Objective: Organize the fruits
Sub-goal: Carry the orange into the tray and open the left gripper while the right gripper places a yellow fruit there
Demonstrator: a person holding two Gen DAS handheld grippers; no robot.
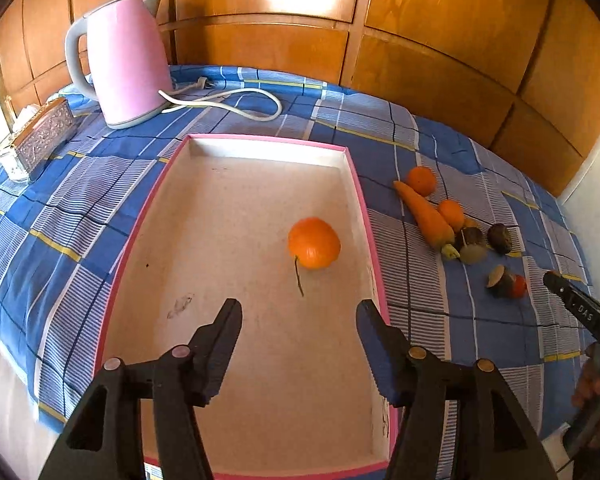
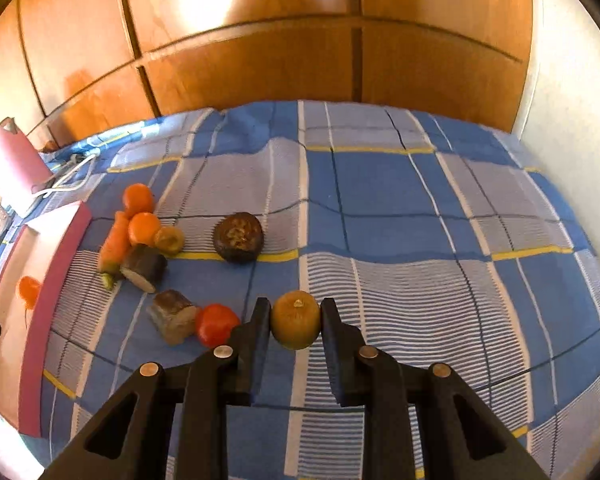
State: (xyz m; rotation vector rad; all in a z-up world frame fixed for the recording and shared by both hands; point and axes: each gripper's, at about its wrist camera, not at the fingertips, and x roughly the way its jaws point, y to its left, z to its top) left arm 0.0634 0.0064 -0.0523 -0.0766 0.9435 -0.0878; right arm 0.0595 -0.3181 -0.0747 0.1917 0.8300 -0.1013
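An orange fruit with a stem [image 1: 314, 242] lies inside the pink-rimmed box [image 1: 364, 196], just ahead of my left gripper [image 1: 299, 314], which stands open over the box floor with nothing between its fingers. In the right wrist view my right gripper [image 2: 295, 317] is shut on a brown-green kiwi [image 2: 295, 320], its pads pressing both sides. To its left lie a red tomato [image 2: 216, 323], two cut brown pieces [image 2: 172, 316], a carrot [image 2: 115, 246], two small oranges [image 2: 138, 198] and a dark round fruit [image 2: 239, 237].
A pink kettle [image 1: 126, 60] with a white cord [image 1: 236, 100] stands at the back left, beside an embossed metal box [image 1: 46, 136]. A blue checked cloth [image 2: 380, 200] covers the table. Wooden cupboard doors [image 1: 440, 40] rise behind it. The box edge [image 2: 56, 264] lies left of the fruit pile.
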